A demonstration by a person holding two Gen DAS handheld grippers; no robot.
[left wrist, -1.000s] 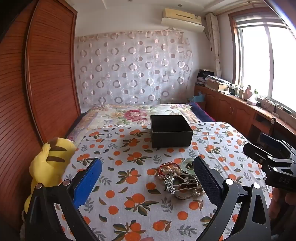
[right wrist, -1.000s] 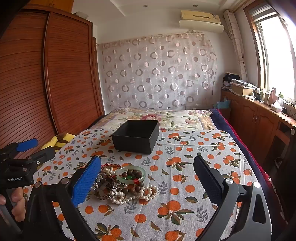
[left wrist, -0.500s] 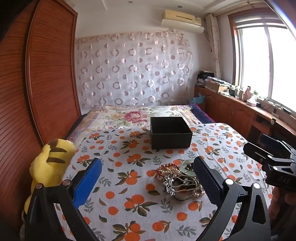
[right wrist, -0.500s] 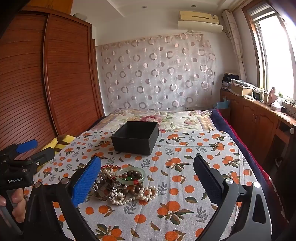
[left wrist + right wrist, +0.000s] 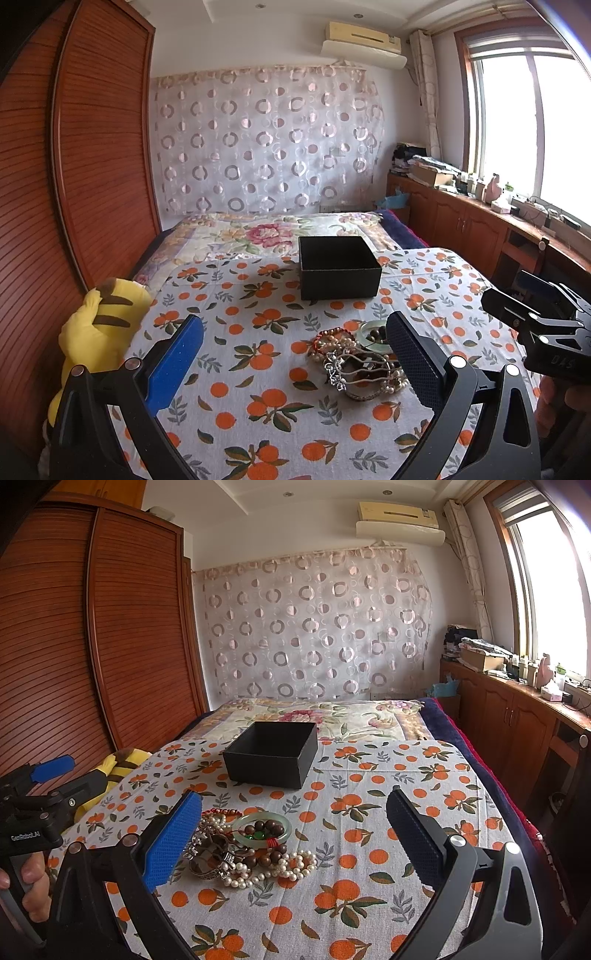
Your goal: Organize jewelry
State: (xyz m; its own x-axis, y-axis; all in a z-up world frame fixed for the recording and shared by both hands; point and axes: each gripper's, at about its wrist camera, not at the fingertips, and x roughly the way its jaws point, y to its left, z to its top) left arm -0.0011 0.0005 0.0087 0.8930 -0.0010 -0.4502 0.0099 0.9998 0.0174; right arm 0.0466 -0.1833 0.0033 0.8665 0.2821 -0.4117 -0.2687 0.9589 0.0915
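Observation:
A pile of jewelry [image 5: 356, 360] lies on the orange-print cloth [image 5: 258, 387]: pearl strands, a silver bangle, dark wooden beads and a pale green jade bangle [image 5: 262, 827]. An open black box [image 5: 338, 266] stands behind the pile and looks empty; it also shows in the right wrist view [image 5: 273, 754]. My left gripper [image 5: 295, 365] is open and empty, above the cloth just left of the pile. My right gripper [image 5: 293, 843] is open and empty, with the pile [image 5: 243, 849] near its left finger.
A yellow striped plush toy [image 5: 98, 328] lies at the cloth's left edge beside the wooden wardrobe [image 5: 74, 166]. A floral bedspread [image 5: 266, 230] lies behind the box. Wooden cabinets [image 5: 513, 720] with clutter run along the right wall under the window.
Both grippers stayed open and nearly still. The views tilted up slightly, so the box and jewelry sit a little lower in the frames.

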